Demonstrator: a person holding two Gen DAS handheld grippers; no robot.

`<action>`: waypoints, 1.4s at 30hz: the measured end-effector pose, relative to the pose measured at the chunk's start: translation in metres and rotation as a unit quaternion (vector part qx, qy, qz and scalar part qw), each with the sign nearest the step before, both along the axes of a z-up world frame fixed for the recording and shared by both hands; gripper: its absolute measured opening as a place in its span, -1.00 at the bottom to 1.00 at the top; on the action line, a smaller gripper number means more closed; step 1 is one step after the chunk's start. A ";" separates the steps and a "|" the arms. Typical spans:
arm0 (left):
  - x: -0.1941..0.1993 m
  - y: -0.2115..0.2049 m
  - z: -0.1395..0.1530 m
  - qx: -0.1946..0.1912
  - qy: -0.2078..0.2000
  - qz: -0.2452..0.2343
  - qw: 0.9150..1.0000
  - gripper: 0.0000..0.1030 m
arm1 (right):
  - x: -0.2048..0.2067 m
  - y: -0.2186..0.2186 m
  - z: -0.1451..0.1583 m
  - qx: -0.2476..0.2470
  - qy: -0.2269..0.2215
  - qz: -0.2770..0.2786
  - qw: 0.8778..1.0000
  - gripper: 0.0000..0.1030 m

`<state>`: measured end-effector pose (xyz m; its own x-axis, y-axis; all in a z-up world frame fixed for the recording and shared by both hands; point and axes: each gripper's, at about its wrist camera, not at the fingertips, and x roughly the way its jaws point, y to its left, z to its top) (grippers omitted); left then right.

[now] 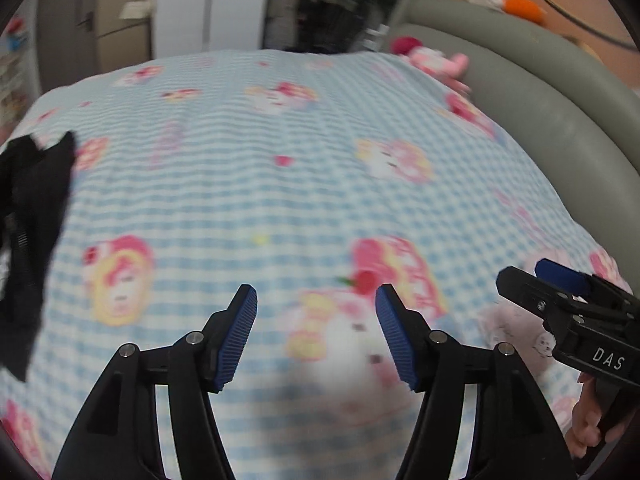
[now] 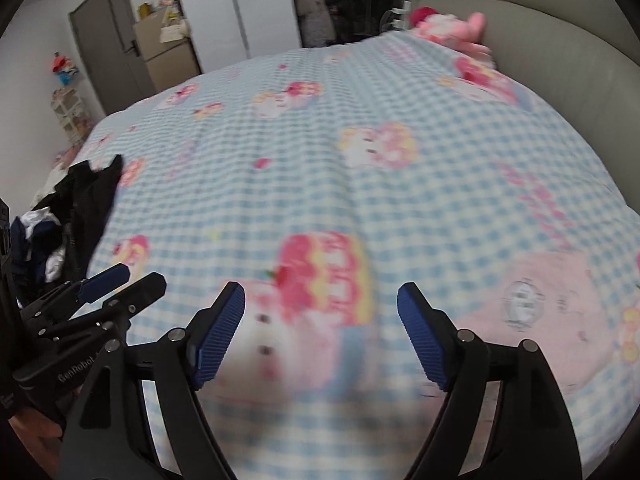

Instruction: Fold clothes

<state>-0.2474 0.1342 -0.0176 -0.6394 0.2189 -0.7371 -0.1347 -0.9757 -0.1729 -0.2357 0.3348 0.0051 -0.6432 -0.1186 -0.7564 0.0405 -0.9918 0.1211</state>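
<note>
Both your left gripper and right gripper gape wide, holding nothing. A pink garment lies flat at lower right; dark clothes heap at far left, nearer your left gripper.

Each tool was matte black plastic: the left tool and right tool carried ribbed blue pads and silver pivot screws. White "DAS" lettering marked the right tool's side; "GenRobot" marked the left's.
</note>
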 end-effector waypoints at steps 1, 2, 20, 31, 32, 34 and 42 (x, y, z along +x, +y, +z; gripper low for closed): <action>0.003 -0.016 0.004 -0.003 0.002 0.011 1.000 0.35 | 0.000 -0.012 0.003 0.003 0.002 0.005 1.000 0.67; 0.006 -0.029 0.007 -0.007 0.004 0.019 1.000 0.37 | 0.001 -0.025 0.006 0.006 0.003 0.010 1.000 0.74; 0.129 -0.146 0.040 -0.038 0.051 0.108 0.992 0.70 | 0.114 -0.159 0.045 0.055 0.045 0.033 0.997 0.99; 0.226 -0.140 0.036 -0.033 0.065 0.122 0.990 0.73 | 0.197 -0.163 0.039 0.048 0.033 0.029 0.998 0.99; 0.234 -0.138 0.035 -0.027 0.063 0.121 0.990 0.73 | 0.206 -0.163 0.036 0.048 0.032 0.026 0.998 0.99; 0.247 -0.134 0.032 -0.020 0.058 0.120 0.991 0.73 | 0.220 -0.163 0.028 0.044 0.024 0.025 0.998 0.99; 0.282 -0.133 0.026 -0.024 0.052 0.124 0.991 0.74 | 0.259 -0.158 0.013 0.056 0.019 0.030 0.998 0.99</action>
<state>0.0342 0.0010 0.0089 -0.7420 0.0119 -0.6703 0.0964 -0.9876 -0.1242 0.0230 0.1771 0.0182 -0.6653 -0.0735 -0.7429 0.1024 -0.9947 0.0068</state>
